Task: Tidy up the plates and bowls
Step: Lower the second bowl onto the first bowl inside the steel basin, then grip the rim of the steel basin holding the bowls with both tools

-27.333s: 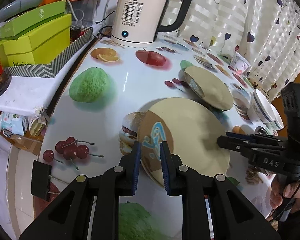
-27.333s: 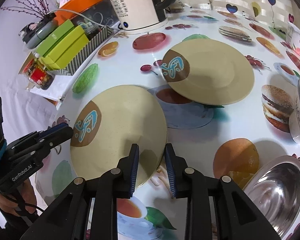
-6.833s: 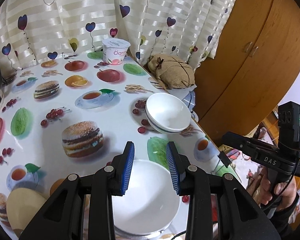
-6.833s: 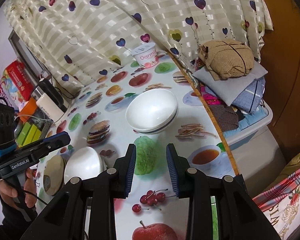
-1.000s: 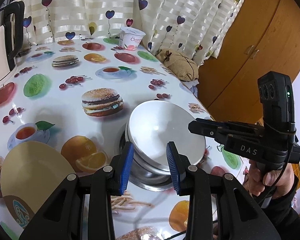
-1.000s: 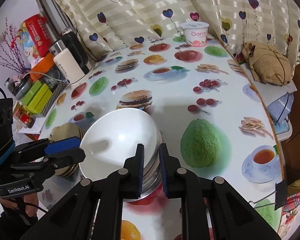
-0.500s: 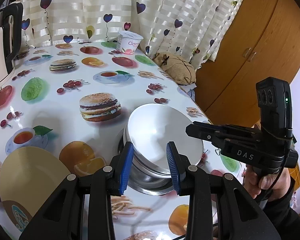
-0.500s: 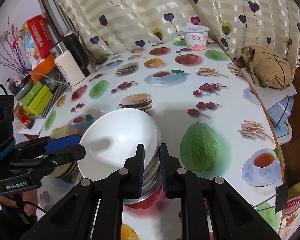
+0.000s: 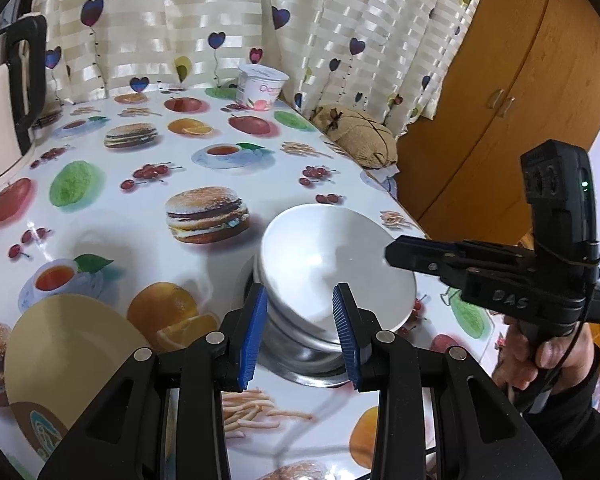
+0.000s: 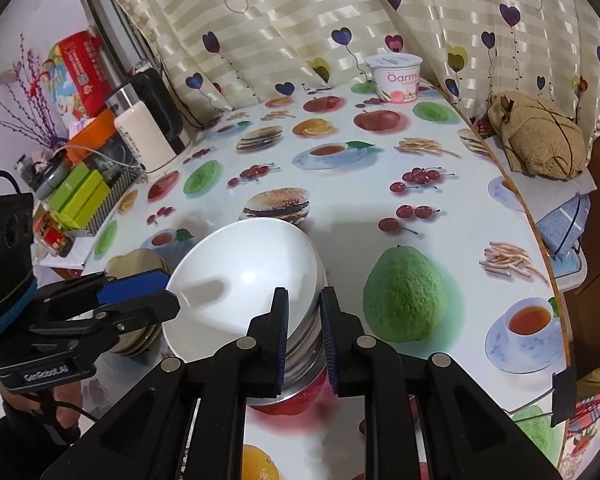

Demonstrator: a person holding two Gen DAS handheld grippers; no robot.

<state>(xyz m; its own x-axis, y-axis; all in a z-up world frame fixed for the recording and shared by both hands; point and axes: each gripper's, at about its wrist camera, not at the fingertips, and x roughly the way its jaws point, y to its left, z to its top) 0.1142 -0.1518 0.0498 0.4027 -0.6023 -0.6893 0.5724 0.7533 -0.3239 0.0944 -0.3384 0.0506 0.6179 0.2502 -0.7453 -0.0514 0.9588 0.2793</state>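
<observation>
A stack of white bowls (image 9: 332,268) sits nested in a steel bowl (image 9: 300,354) on the fruit-print table; it also shows in the right wrist view (image 10: 240,276). My left gripper (image 9: 300,332) is open and empty, just in front of the stack. My right gripper (image 10: 304,332) is open a little, with its jaws either side of the stack's near rim and a gap showing. Tan plates (image 9: 68,352) lie stacked to the left of the bowls, partly hidden behind the left gripper in the right wrist view (image 10: 140,264).
A yogurt tub (image 9: 262,86) stands at the table's far edge by the curtain. A white kettle (image 10: 148,136) and green boxes (image 10: 80,196) stand at the far left. A cloth bundle (image 10: 536,136) lies off the table's right edge. A wooden cupboard (image 9: 500,100) is behind.
Over the last second both grippers have drawn back a little from the bowl stack. The right gripper's jaws have widened slightly. The bowls and plates have not moved.
</observation>
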